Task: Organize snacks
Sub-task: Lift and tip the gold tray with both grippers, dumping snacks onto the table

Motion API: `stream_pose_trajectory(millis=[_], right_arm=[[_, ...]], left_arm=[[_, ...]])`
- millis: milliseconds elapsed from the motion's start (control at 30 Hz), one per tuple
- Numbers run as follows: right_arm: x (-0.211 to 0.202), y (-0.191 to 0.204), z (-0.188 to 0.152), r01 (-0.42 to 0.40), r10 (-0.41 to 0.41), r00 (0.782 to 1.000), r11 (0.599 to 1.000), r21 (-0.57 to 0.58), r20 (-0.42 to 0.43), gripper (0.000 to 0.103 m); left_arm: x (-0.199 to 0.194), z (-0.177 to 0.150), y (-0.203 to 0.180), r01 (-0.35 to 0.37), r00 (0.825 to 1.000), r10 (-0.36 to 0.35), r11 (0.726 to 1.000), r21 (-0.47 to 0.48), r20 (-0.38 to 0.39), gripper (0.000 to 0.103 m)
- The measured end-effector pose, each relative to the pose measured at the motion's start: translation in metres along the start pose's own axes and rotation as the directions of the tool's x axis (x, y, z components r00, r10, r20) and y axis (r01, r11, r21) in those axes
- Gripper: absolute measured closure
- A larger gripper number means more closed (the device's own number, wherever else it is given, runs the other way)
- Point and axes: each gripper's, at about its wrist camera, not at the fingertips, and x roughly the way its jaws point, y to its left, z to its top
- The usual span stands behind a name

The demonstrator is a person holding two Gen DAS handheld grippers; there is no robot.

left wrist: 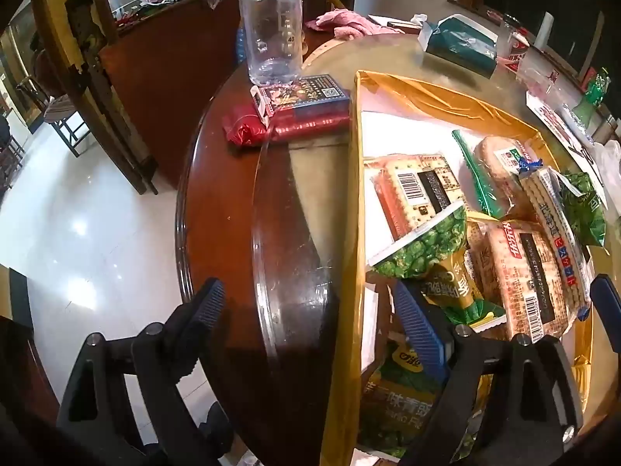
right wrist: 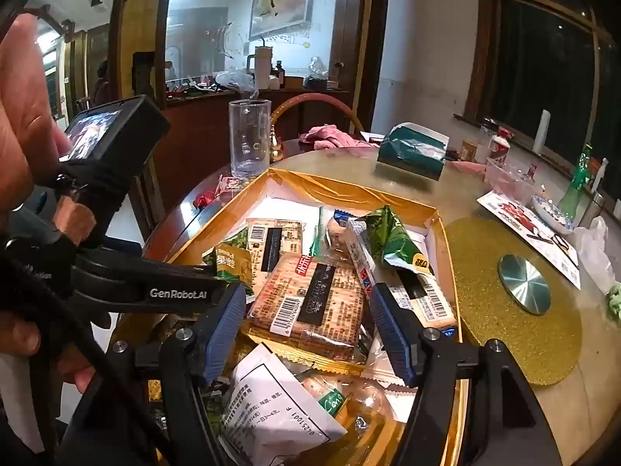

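The left gripper (right wrist: 186, 293) bears white lettering, "GenRobot.AI", along its black arm. The clear cup (left wrist: 271, 31) shows a small "40" on its wall. A white packet (right wrist: 271, 404) at the near end of the box carries upside-down print ending "0425 1001 F". A green pea bag (left wrist: 403, 400) reads "味青豌" with Latin letters below, partly cut off. Cracker packs (right wrist: 314, 303) show barcodes and dense small print too fine to read.
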Motion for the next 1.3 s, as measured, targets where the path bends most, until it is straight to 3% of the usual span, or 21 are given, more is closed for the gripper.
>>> stream_pose_trajectory(millis=[133, 233, 300, 400, 533, 633, 700, 933, 1100, 1200, 1300], right_arm=[[0.001, 0.003, 0.003, -0.018, 0.018, 1.000, 1.000, 0.009, -0.005, 0.036], [-0.006, 0.006, -0.001, 0.010, -0.010, 1.000, 1.000, -0.002, 0.017, 0.036], [-0.007, 0.004, -0.001, 0.050, -0.050, 0.998, 0.999, -0.002, 0.030, 0.036], [-0.010, -0.005, -0.002, 0.040, -0.042, 0.998, 0.998, 0.048, 0.055, 0.036], [-0.009, -0.015, -0.001, 0.035, -0.040, 0.997, 0.996, 0.086, 0.060, 0.036], [-0.006, -0.018, -0.002, 0.039, -0.044, 0.998, 0.996, 0.085, 0.055, 0.036], [-0.004, -0.020, -0.001, 0.049, -0.053, 0.997, 0.995, 0.086, 0.051, 0.036], [-0.007, -0.020, -0.003, 0.051, -0.057, 0.995, 0.995, 0.084, 0.077, 0.036], [-0.020, -0.018, -0.002, 0.067, -0.072, 0.984, 0.997, 0.032, 0.165, 0.036], [-0.031, -0.032, 0.000, 0.030, -0.046, 0.972, 0.997, 0.073, 0.231, 0.036], [-0.037, -0.062, 0.003, -0.058, 0.007, 0.964, 0.981, 0.186, 0.264, 0.036]], left_arm=[[-0.006, -0.006, 0.002, -0.004, 1.000, 0.004, 1.000, 0.011, 0.028, 0.014], [-0.018, -0.011, 0.001, 0.052, 0.997, -0.052, 0.999, 0.004, 0.060, 0.014], [-0.019, 0.012, -0.013, 0.036, 0.998, -0.034, 0.998, -0.042, 0.058, 0.014], [-0.028, 0.017, -0.024, 0.018, 0.993, -0.019, 1.000, 0.002, 0.113, 0.014], [-0.020, 0.019, -0.034, 0.004, 0.994, -0.008, 0.999, 0.038, 0.105, 0.014], [-0.006, 0.014, -0.041, -0.029, 0.999, 0.026, 0.997, 0.076, 0.039, 0.014], [0.003, 0.014, -0.038, -0.019, 1.000, 0.019, 0.998, 0.055, -0.003, 0.014], [0.000, 0.018, -0.029, 0.006, 1.000, -0.006, 1.000, -0.013, 0.007, 0.014], [-0.036, 0.021, -0.017, 0.083, 0.995, -0.078, 0.992, -0.096, 0.060, 0.014], [-0.064, 0.028, -0.016, 0.138, 0.985, -0.122, 0.981, -0.135, 0.120, 0.014], [-0.103, 0.036, -0.025, 0.241, 0.956, -0.209, 0.959, -0.148, 0.205, 0.014]])
